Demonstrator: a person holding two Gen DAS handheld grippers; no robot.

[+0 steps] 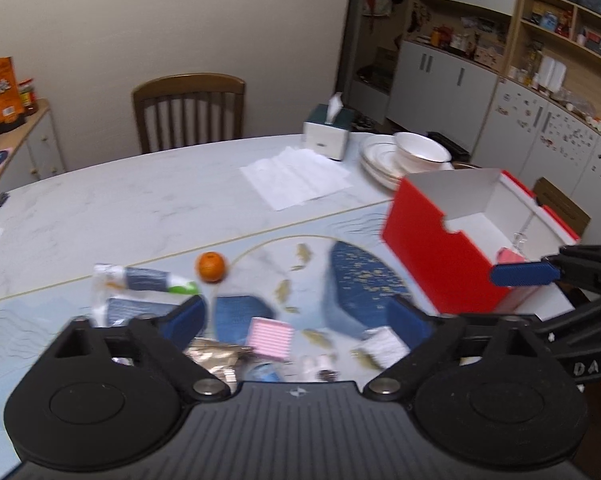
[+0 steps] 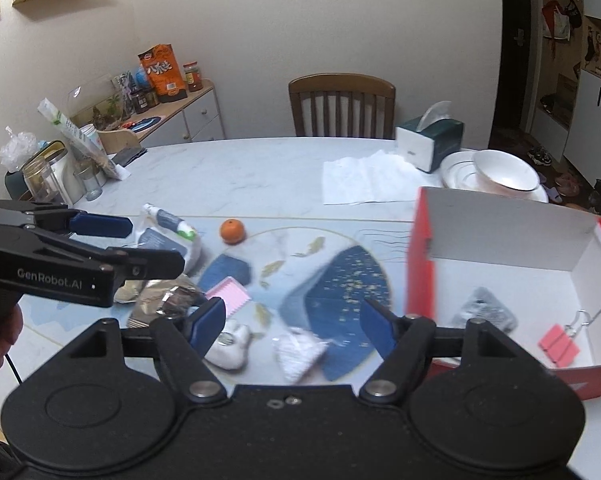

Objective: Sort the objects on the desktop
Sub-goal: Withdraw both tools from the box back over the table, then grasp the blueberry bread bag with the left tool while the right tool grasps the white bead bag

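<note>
Left wrist view shows our left claw (image 1: 296, 318) spread wide and holding nothing, hovering over a clutter of small things on the patterned mat (image 1: 352, 284) that covers the near part of the table (image 1: 140, 200). Between its fingers we see a pink striped pad (image 1: 271, 338); a foil wrapper (image 1: 214, 356) lies just left of the pad, and a white packet (image 1: 382, 346) lies near the right finger. Farther out sit an orange (image 1: 210, 267) and, left of it, a tube with a green cap (image 1: 156, 282). A red box (image 1: 456, 248) with a white inside stands open at the right of the mat.

From the right wrist view, our right claw (image 2: 294, 326) is also wide apart and empty, above a crumpled white packet (image 2: 298, 354) and a white rounded object (image 2: 230, 350) that is too blurred to name. Inside the red box (image 2: 420, 264) lie a pink binder clip (image 2: 556, 346) and a grey blister pack (image 2: 484, 310), apart from each other. Beyond the mat we see a paper towel (image 2: 364, 180), a tissue box (image 2: 430, 144) and stacked white dishes (image 2: 496, 176).
</note>
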